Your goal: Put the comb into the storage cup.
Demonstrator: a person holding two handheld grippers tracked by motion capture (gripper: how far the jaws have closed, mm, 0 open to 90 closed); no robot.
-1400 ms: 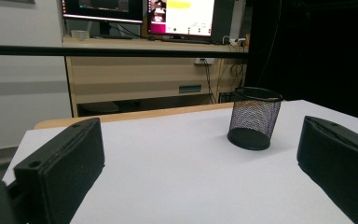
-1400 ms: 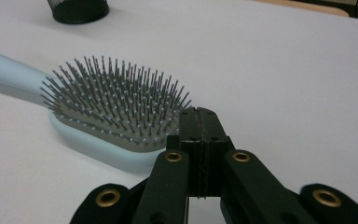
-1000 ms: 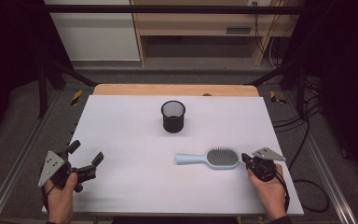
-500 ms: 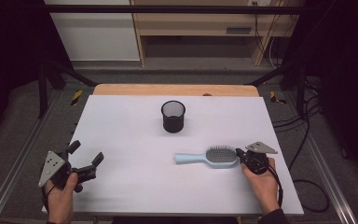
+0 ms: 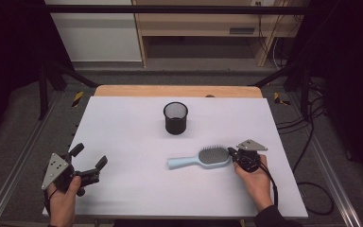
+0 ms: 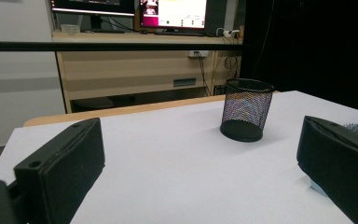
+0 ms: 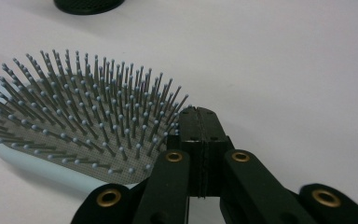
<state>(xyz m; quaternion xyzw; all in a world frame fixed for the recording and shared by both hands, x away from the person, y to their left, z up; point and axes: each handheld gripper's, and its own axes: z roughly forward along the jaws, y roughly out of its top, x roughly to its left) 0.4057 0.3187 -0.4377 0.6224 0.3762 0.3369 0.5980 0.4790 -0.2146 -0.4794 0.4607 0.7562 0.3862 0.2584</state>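
Nudging the hairbrush is best done gently: the clenched right tool is pressed at its head's rim, the released left tool kept well apart.

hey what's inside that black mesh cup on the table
Nothing shows inside the black mesh cup: in the high view its visible inner wall looks dark and bare. Its near wall hides part of the floor, so something small and flat there cannot be ruled out.

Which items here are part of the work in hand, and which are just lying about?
In the job:
- hairbrush, bristles up
- right tool, shut, at the brush head
- likely the mesh cup

Lying about:
- left tool, open, idle
- cables beside the table
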